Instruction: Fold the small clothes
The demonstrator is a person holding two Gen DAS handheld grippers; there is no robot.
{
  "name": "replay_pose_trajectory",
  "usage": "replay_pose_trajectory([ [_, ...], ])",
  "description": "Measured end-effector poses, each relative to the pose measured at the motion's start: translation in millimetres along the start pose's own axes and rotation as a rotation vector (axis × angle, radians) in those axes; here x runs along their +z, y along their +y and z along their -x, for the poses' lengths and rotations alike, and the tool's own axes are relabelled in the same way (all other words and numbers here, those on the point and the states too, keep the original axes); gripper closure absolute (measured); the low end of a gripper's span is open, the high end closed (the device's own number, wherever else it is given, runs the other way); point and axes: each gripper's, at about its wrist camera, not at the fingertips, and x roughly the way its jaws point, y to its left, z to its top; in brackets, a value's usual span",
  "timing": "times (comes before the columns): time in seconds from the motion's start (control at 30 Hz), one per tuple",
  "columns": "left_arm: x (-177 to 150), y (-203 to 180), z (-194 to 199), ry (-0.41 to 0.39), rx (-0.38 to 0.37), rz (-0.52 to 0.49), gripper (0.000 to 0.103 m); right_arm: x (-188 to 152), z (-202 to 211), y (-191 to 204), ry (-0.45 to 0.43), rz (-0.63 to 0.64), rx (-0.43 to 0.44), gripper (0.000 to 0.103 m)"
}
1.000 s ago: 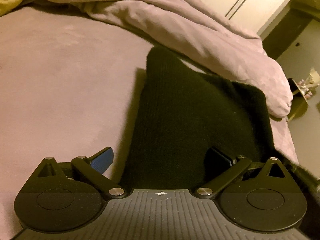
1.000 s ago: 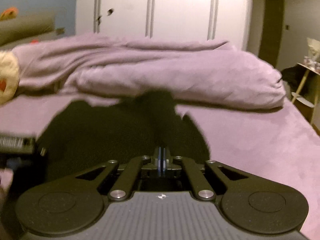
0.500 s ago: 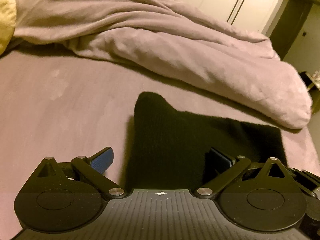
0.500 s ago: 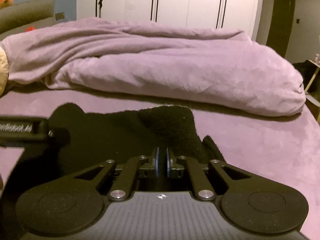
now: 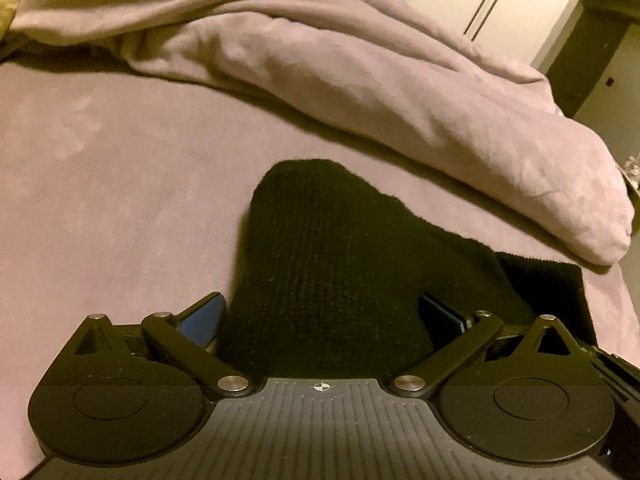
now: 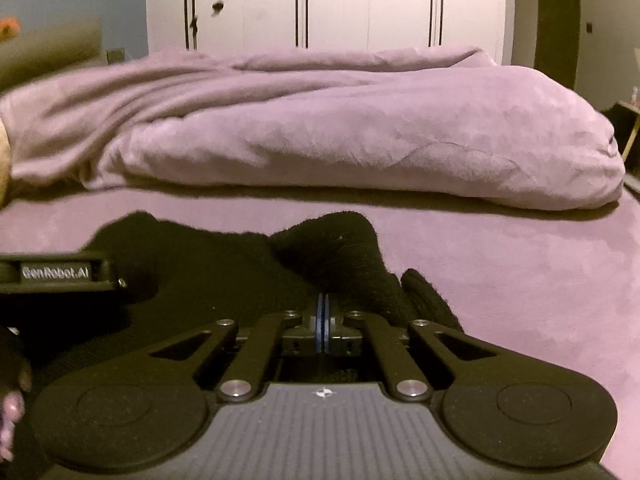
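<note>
A small black knit garment (image 5: 344, 264) lies on the purple bed sheet (image 5: 112, 200). My left gripper (image 5: 320, 320) is open, its blue-padded fingers (image 5: 202, 318) spread on either side of the garment's near edge. In the right wrist view my right gripper (image 6: 323, 312) is shut on a raised fold of the black garment (image 6: 332, 248), pinched between the blue pads. The left gripper's body (image 6: 60, 272) shows at the left over the garment.
A rumpled purple duvet (image 6: 340, 132) lies across the bed behind the garment, also in the left wrist view (image 5: 360, 64). White wardrobe doors (image 6: 328, 4) stand behind. A small side table (image 6: 628, 128) is at the far right past the bed edge.
Both grippers have lowered toward the bed with the garment, which now lies flatter. The right gripper's pads opened slightly half a second ago and are closed tight again.
</note>
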Motion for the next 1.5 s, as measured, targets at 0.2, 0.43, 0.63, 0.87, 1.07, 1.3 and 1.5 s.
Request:
replay_pose_trajectory([
  [0.2, -13, 12, 68, -0.059, -0.064, -0.041, 0.0, -23, 91, 2, -0.03, -0.041, -0.004, 0.079],
  [0.43, -75, 35, 135, -0.081, -0.107, -0.158, 0.0, -72, 150, 8, 0.016, -0.054, -0.021, 0.07],
  [0.63, -121, 60, 186, -0.06, -0.144, -0.194, 0.0, -97, 197, -6, 0.033, -0.179, -0.06, 0.044],
  [0.87, -144, 47, 193, -0.027, -0.111, -0.304, 0.0, -110, 205, -37, 0.038, -0.346, -0.001, 0.025],
  [1.07, -137, 48, 156, 0.013, -0.012, -0.17, 0.0, -118, 167, -55, 0.113, -0.472, 0.089, 0.018],
  [1.3, -135, 40, 164, -0.082, 0.122, -0.265, 0.003, -118, 164, -48, 0.067, -0.32, 0.144, 0.062],
  [1.5, -109, 73, 207, 0.0, -0.039, -0.226, 0.004, -98, 171, -77, 0.062, -0.331, 0.235, 0.043],
])
